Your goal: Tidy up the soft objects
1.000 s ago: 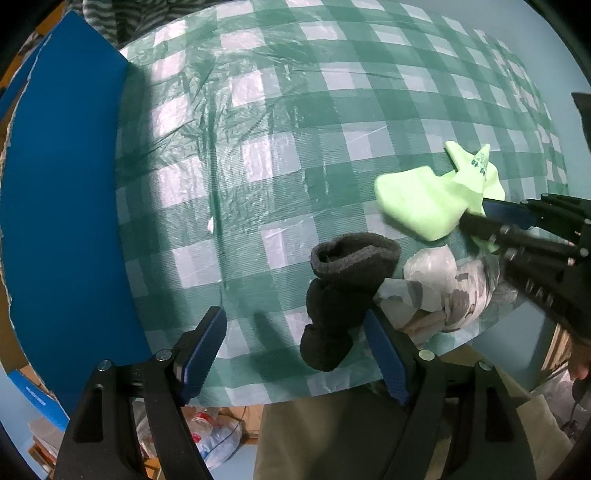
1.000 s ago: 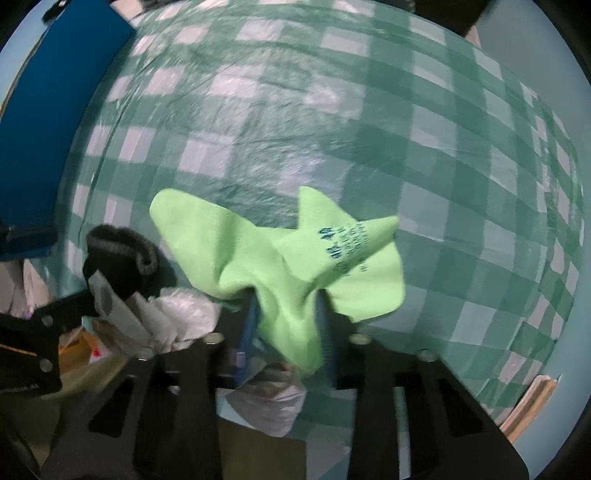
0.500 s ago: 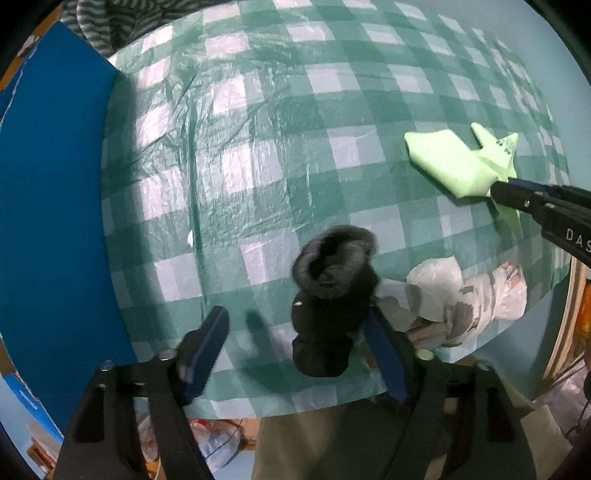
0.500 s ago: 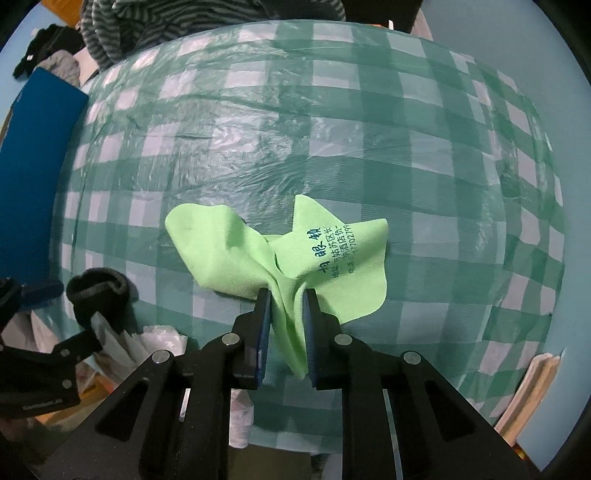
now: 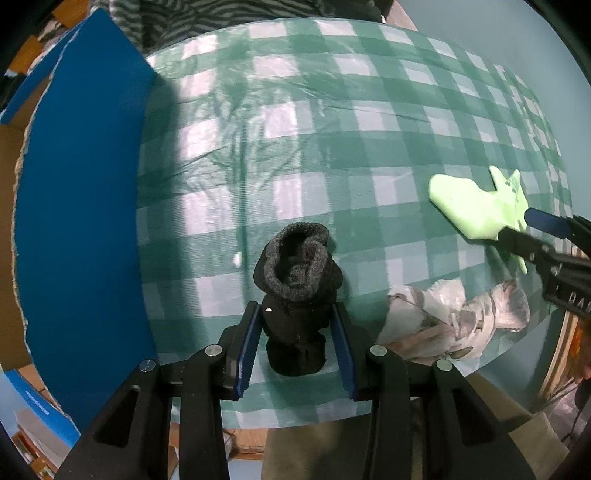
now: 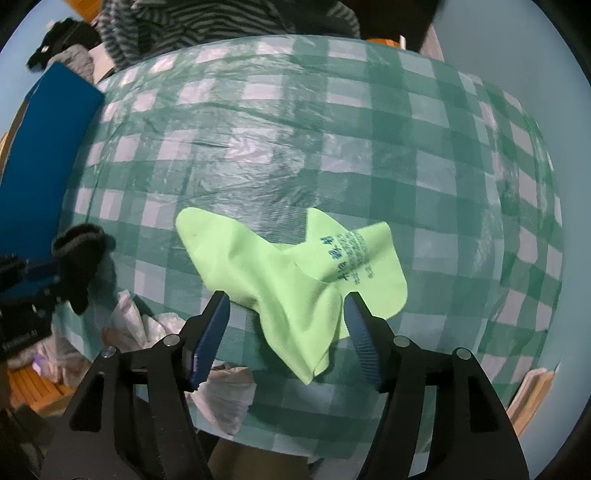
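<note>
A dark grey rolled sock (image 5: 295, 291) stands between the blue pads of my left gripper (image 5: 295, 343), which is shut on its lower part near the table's front edge; it also shows in the right wrist view (image 6: 79, 266). A light green cloth (image 6: 295, 273) with blue print lies on the green checked tablecloth (image 6: 332, 147). My right gripper (image 6: 286, 332) is open around the cloth's near end, its pads apart on each side. The cloth also shows in the left wrist view (image 5: 476, 210).
A crumpled white and grey plastic bag (image 5: 454, 321) lies at the front edge between the two grippers. A blue board (image 5: 77, 203) stands along the table's left side. Striped clothing (image 6: 192, 22) is piled behind the table.
My right gripper has opened and let go of the green cloth, which now lies on the table. My left gripper has closed on the dark sock.
</note>
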Tool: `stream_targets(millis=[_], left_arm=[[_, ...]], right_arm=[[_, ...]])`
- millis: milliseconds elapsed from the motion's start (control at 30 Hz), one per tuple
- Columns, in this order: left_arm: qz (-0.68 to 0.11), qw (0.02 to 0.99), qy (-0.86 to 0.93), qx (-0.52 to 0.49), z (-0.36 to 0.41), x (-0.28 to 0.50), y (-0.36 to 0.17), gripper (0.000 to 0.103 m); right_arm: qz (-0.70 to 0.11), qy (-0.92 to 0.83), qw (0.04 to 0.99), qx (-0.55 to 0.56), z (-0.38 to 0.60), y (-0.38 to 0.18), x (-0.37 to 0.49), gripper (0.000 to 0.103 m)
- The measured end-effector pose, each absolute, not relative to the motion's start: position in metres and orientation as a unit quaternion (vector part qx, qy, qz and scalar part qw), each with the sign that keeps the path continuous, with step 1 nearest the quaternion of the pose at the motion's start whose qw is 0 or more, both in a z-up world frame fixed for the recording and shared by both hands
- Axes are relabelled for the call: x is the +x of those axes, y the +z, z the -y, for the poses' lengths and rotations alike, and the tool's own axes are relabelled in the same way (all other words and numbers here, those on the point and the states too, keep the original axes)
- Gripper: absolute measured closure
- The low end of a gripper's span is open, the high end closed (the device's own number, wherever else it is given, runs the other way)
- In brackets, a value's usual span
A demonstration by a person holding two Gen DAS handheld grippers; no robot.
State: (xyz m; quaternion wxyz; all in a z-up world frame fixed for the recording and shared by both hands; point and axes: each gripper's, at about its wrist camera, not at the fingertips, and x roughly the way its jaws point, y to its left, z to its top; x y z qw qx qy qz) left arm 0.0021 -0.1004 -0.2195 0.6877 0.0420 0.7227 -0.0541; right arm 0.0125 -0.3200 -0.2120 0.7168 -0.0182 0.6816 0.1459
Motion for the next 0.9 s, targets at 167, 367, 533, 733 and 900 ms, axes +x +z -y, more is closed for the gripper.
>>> stream_targets(millis=[167, 367, 533, 733, 900], left_arm=[[-0.72, 0.691, -0.048, 0.036, 0.091, 0.008, -0.219, 0.065], [-0.715, 0.697, -0.045, 0.03, 0.081, 0.006, -0.205, 0.065], [-0.711, 0.701, -0.044, 0.03, 0.083, 0.002, -0.197, 0.065], [-0.704, 0.708, -0.046, 0.029, 0.085, 0.006, -0.182, 0.065], [-0.695, 0.716, -0.049, 0.029, 0.086, 0.005, -0.165, 0.065]], right_arm=[[-0.681, 0.148, 0.714, -0.065, 0.291, -0.225, 0.008, 0.037], [-0.688, 0.145, 0.707, -0.078, 0.281, -0.24, 0.009, 0.038], [-0.681, 0.139, 0.714, -0.085, 0.279, -0.238, 0.008, 0.07], [-0.685, 0.145, 0.712, -0.056, 0.293, -0.231, 0.025, 0.092], [-0.676, 0.151, 0.721, -0.029, 0.311, -0.213, 0.029, 0.092]])
